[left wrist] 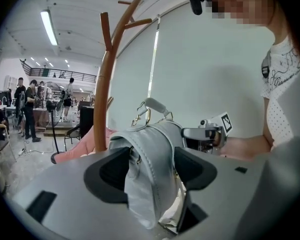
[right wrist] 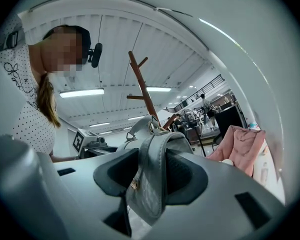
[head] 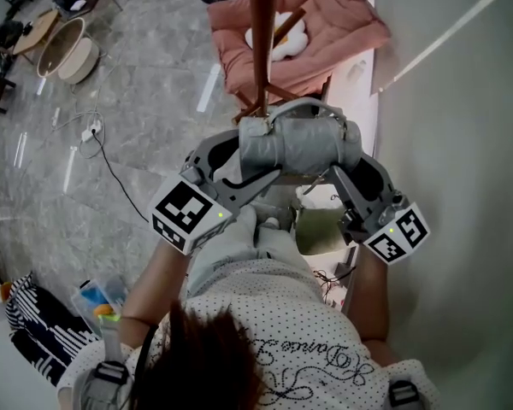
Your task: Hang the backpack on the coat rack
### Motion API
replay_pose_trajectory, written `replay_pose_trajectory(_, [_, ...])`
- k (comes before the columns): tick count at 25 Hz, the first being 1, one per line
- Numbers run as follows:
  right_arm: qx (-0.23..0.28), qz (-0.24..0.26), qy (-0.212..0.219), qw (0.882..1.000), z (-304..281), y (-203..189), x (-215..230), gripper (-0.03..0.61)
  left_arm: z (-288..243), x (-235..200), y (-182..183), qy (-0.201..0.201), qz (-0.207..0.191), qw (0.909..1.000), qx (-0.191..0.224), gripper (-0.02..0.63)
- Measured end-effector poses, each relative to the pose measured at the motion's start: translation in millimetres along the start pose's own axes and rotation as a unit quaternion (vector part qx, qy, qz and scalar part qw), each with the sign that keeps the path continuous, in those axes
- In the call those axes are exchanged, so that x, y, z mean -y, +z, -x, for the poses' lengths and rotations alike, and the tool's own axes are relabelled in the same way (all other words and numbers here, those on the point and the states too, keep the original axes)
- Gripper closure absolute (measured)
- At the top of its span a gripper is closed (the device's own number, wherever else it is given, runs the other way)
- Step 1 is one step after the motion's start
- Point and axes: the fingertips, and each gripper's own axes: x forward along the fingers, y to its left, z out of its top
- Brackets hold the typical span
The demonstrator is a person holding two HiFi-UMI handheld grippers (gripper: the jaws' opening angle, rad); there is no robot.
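A grey backpack hangs in the air between my two grippers, just in front of the brown wooden coat rack. My left gripper is shut on the backpack's left side, the grey leather pinched between its dark pads. My right gripper is shut on the right side. The padded top handle stands up beside the rack's pole, whose curved pegs branch above it. In the right gripper view the rack rises behind the bag.
A pink quilted chair with a white cushion stands behind the rack. A white wall runs along the right. Cables and round baskets lie on the grey floor at left. Several people stand far off.
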Motion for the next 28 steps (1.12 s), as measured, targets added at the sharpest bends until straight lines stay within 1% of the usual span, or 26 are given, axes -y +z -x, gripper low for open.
replay_pose_trajectory(4, [-0.006, -0.01, -0.022, 1.0, -8.9, -3.0, 10.7, 0.416, -8.2, -12.2, -1.2, -0.015, -0.003, 0.9998, -0.014, 0.328])
replay_pose_trajectory(12, [-0.022, -0.043, -0.05, 0.998, -14.7, -20.9, 30.3, 0.412, -23.4, -23.1, -16.8, -0.029, 0.017, 0.9988, -0.035, 0.331])
replay_pose_trajectory(16, [-0.03, -0.054, -0.059, 0.996, -16.7, -30.2, 38.8, 0.408, -28.6, -26.3, -26.4, -0.03, 0.036, 0.9983, -0.036, 0.333])
replay_pose_trajectory(22, [-0.051, -0.057, -0.058, 0.995, -22.0, -39.3, 48.5, 0.402, -32.4, -29.4, -39.3, -0.016, 0.061, 0.9972, -0.041, 0.334])
replay_pose_trajectory(28, [-0.066, -0.063, -0.055, 0.994, -29.5, -48.3, 69.4, 0.394, -44.8, -36.4, -49.9, 0.008, 0.073, 0.9963, -0.044, 0.336])
